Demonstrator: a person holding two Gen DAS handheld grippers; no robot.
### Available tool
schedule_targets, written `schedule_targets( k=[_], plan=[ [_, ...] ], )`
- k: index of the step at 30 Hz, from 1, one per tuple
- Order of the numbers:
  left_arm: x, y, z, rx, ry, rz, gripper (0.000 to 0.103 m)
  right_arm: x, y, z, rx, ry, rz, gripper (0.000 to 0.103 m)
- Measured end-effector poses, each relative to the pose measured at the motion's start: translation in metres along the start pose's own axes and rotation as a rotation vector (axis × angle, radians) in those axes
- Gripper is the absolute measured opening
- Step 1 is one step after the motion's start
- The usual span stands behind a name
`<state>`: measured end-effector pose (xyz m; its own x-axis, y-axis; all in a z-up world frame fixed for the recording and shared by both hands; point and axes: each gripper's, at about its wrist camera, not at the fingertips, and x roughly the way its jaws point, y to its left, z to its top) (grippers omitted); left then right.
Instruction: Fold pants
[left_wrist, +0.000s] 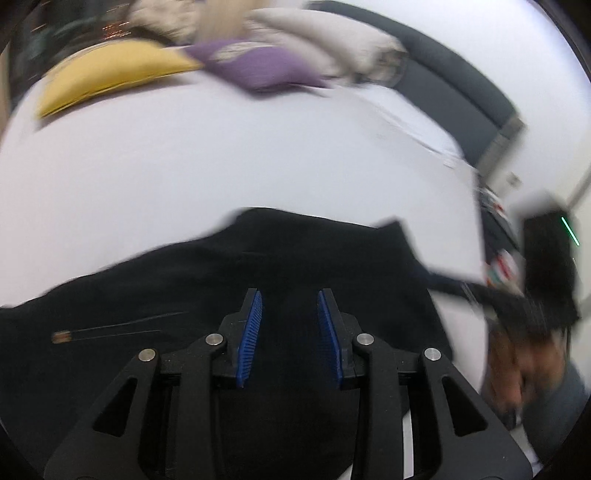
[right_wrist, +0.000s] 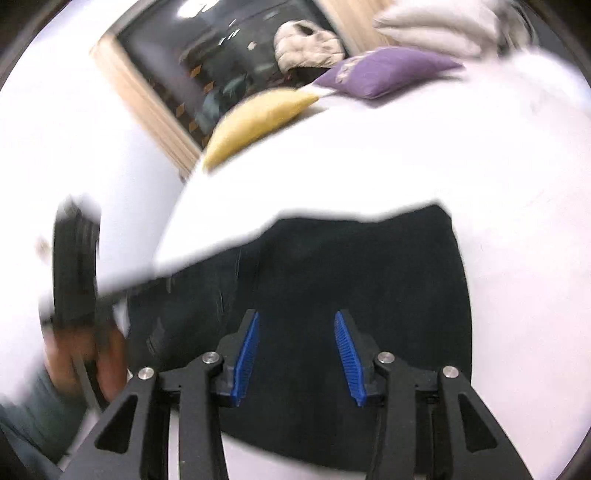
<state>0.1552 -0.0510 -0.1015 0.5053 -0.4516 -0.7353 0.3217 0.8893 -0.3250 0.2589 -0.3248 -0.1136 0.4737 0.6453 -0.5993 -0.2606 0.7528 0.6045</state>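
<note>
The left gripper (left_wrist: 290, 325) hangs over the pants (left_wrist: 229, 280) with its blue pads (left_wrist: 253, 332) parted and nothing between them; the right gripper (right_wrist: 295, 350) does the same, its jaws a little wider and likewise empty. The pants are black and lie in a folded block on the white bed sheet (left_wrist: 221, 158), near its front edge, directly under both tools.

The step in hand looks like the moment just after a fold is laid down, so the sensible thing is to lift both tools straight clear so that no pad drags the top layer, then check that the edges line up before taking a new hold. Any further fold wants a grip on both layers at a corner, with the two tools moving together.

Beyond the pants, at the far side of the sheet, lie a yellow pillow (left_wrist: 110, 77) and a purple pillow (left_wrist: 258, 66), well apart from the work. Nothing stands in the way on the sheet. Both views are blurred, so fine creases cannot be judged.
</note>
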Motion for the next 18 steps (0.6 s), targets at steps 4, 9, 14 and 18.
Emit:
schedule_targets(
  k=[4, 9, 14, 18],
  plan=[
    [0.047, -0.026, -0.024, 0.031, 0.109, -0.011, 0.030, 0.045, -0.056, 0.033, 0.185, 0.073, 0.094, 0.044],
    [0.044, -0.008, -0.054, -0.024, 0.109, -0.048, 0.030, 0.062, -0.119, 0.039, 0.332, 0.049, 0.010, 0.000],
    [0.039, -0.005, -0.053, -0.034, 0.101, -0.052, 0.030, 0.027, -0.102, 0.030, 0.305, 0.007, 0.064, 0.029],
    [0.035, -0.002, -0.059, -0.068, 0.088, -0.046, 0.030, 0.003, -0.063, -0.024, 0.222, 0.050, 0.158, 0.047]
  ],
)
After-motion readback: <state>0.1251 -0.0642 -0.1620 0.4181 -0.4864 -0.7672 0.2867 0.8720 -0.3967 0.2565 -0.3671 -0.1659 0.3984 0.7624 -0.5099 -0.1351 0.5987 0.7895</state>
